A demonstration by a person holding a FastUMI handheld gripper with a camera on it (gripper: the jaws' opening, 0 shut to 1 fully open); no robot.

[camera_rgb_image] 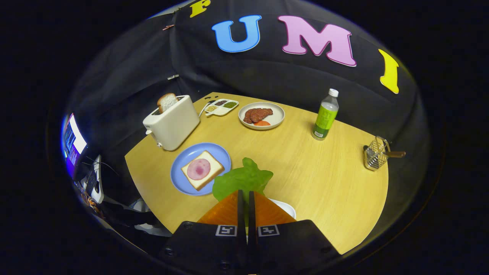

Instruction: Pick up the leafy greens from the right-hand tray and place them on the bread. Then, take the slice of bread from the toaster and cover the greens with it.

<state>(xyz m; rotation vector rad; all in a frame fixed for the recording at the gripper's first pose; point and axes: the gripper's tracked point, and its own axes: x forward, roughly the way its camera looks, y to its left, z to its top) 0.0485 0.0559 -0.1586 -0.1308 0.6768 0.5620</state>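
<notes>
1. Between the two fingers of the gripper [246,195], the flat green leafy greens piece [242,178] is clamped at its near edge; the fingers stand almost together with only the thin leaf in the narrow gap, and the leaf fans out just ahead of the tips.
2. Below the fingers, on the near right, part of the white tray [285,208] shows on the round light wooden table [313,183].
3. The target lies just left of the leaf: a square slice of white bread topped with a round pink ham slice [201,170], resting on a round blue plate [191,158].
4. Judged step: carrying the greens to the bread. Move left and slightly far, keeping the grip firm, until the leaf is centred over the ham.
5. Lower until the leaf nearly rests on the ham before parting the fingers, so that it does not slide off the slice.
6. The cream two-slot toaster [172,124] stands far left of the plate, with the second slice of bread [167,101] upright in its slot; keep clear of it during placement.
</notes>
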